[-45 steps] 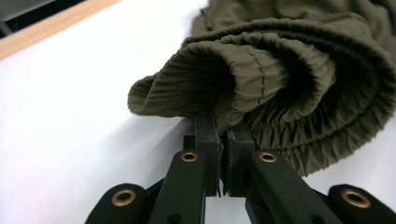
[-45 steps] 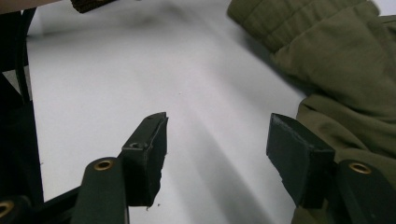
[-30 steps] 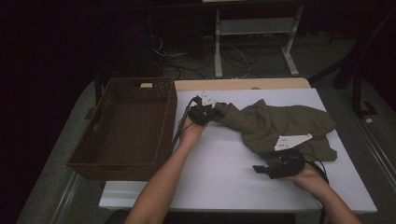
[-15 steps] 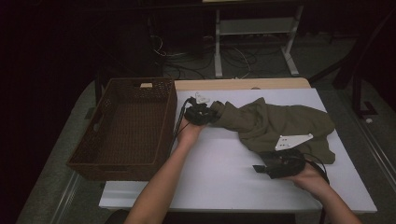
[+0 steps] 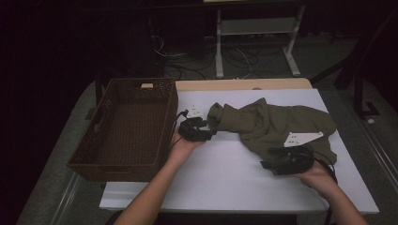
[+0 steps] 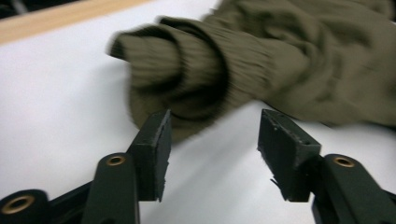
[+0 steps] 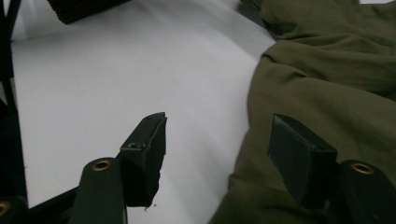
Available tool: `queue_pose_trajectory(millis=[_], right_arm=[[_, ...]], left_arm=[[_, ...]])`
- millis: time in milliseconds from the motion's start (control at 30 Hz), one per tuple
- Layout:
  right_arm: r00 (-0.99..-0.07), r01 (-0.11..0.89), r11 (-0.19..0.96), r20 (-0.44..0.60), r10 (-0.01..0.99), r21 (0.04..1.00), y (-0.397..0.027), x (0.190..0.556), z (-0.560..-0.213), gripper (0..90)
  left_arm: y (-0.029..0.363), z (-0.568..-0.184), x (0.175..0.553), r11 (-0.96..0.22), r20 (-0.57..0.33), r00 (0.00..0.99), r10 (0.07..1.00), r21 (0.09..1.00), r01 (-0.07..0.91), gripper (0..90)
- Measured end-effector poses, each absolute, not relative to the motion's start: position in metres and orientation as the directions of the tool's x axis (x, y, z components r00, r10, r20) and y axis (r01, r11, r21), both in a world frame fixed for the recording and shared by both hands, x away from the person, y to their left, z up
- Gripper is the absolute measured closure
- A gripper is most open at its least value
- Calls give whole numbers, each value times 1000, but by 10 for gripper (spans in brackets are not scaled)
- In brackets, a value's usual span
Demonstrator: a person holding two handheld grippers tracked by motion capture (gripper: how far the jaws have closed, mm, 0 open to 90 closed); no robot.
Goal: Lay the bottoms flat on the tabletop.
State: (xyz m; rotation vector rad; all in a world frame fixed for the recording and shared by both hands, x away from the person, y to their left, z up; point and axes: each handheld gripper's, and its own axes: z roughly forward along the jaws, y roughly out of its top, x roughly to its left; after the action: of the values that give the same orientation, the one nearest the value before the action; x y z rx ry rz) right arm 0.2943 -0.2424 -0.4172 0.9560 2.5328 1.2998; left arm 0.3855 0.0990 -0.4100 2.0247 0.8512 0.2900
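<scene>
An olive green garment lies crumpled on the right half of the white table. Its ribbed sleeve cuff points left, toward the basket. My left gripper sits just left of that cuff. Its jaws have just been opening and stand open, with the cuff lying just past the tips and nothing pressed between the pads. My right gripper rests at the garment's near edge, open and a touch wider than before. One of its jaws is over bare table and the other over the cloth.
A brown wicker basket stands along the table's left side, close beside my left hand. A wooden strip runs along the far edge. Beyond the table, cables and a white stand sit on a dark floor.
The left gripper has opened, let go of the sleeve cuff and drawn back toward the person. The cuff now lies slightly further left. The right hand has stayed put.
</scene>
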Motion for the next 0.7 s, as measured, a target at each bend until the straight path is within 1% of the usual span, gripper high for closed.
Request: queue_pose_trajectory(millis=[100,300,433,533,567,700], right_arm=[[-775,486,411,163,610,772,-250,297,-418,345],[-740,512,386,166,652,767,-270,304,-421,302],[-717,528,377,162,678,761,-282,308,-423,240],[-709,533,376,158,687,758,-287,310,-425,168],[-706,534,378,152,692,756,-288,311,-426,142],[-704,534,404,127,699,743,-286,312,-431,108]], left_arm=[[101,-410,374,-367,-153,766,624,808,460,381],[105,-414,351,-412,-163,812,561,796,444,296],[109,-418,338,-429,-177,827,534,786,445,221],[111,-423,329,-445,-178,832,526,776,447,156],[112,-425,326,-448,-178,835,521,776,445,146],[113,-429,316,-469,-172,843,510,766,440,122]])
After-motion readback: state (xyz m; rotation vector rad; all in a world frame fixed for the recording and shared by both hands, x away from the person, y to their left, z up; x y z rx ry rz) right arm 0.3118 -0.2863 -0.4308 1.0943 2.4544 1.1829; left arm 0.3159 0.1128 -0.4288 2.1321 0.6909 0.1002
